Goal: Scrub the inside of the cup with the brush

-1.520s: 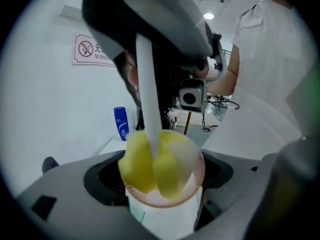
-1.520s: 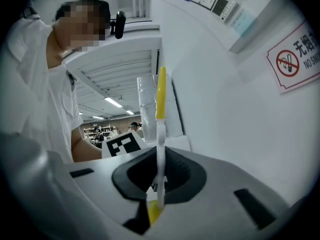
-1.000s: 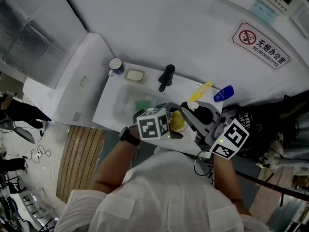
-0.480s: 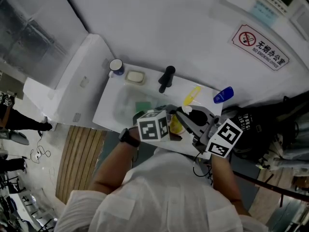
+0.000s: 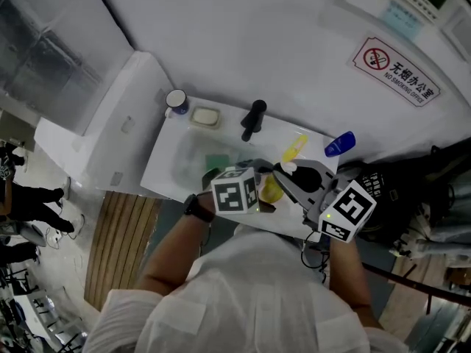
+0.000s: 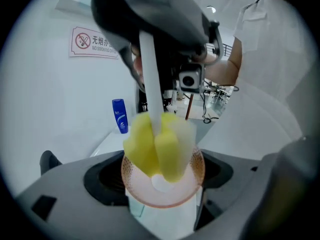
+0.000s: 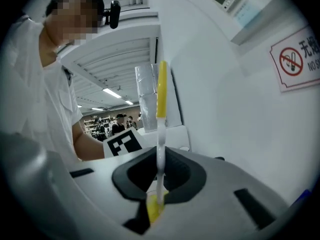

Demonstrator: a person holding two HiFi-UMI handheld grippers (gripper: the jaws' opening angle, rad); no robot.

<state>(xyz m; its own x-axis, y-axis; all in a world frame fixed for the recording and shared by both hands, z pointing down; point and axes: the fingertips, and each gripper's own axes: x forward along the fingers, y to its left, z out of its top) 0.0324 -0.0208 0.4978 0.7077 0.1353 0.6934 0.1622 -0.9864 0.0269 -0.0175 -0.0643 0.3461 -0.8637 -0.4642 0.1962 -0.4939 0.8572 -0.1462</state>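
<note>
While my left gripper (image 6: pixel 161 204) is clenched around the pink-tinted clear cup (image 6: pixel 141 186), I hold it over the near edge of the white surface (image 5: pixel 166 165), its mouth facing that gripper's camera. My right gripper (image 7: pixel 159 196) grasps the brush (image 6: pixel 158 149) by its thin white handle. Its yellow sponge head sits inside the cup, against the wall. A blue bottle (image 6: pixel 119 115) stands well apart, below a no-smoking sign (image 6: pixel 95 41).
</note>
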